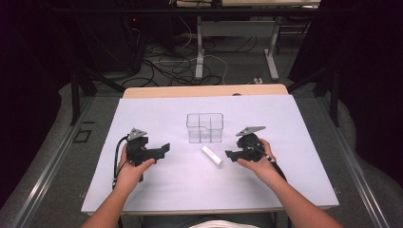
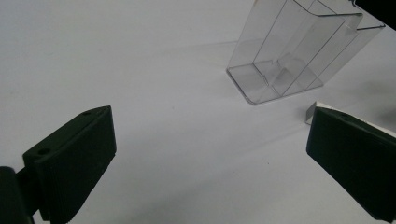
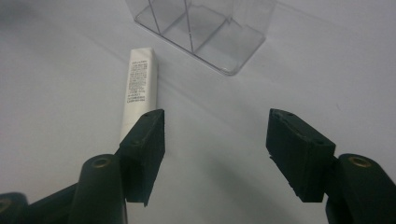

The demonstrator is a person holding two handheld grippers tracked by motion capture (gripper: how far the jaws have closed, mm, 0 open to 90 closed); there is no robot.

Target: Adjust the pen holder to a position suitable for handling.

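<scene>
Nearest to me, my two forearms come in over the near edge of the table (image 1: 142, 194), which is covered with a white sheet. My left gripper (image 1: 161, 150) sits at the left, a little way in from the near edge, with its jaws spread wide and nothing between them; in the left gripper view (image 2: 205, 154) they stand far apart over bare sheet. My right gripper (image 1: 230, 154) is at the right at about the same depth, pointing left toward the middle. Its jaws stand apart with only sheet between them, and they grip nothing. Between the two grippers, just left of the right one, lies the tube (image 1: 212, 156), a white one flat on the sheet, running from far-left to near-right. In the right gripper view (image 3: 215, 140) the tube (image 3: 139, 91) lies just outside the left-hand jaw rather than between the pair; I cannot tell whether that jaw touches it. Just beyond the tube stands the bin (image 1: 205, 127), a clear plastic box with dividers, upright at the middle of the table and apart from both grippers.
</scene>
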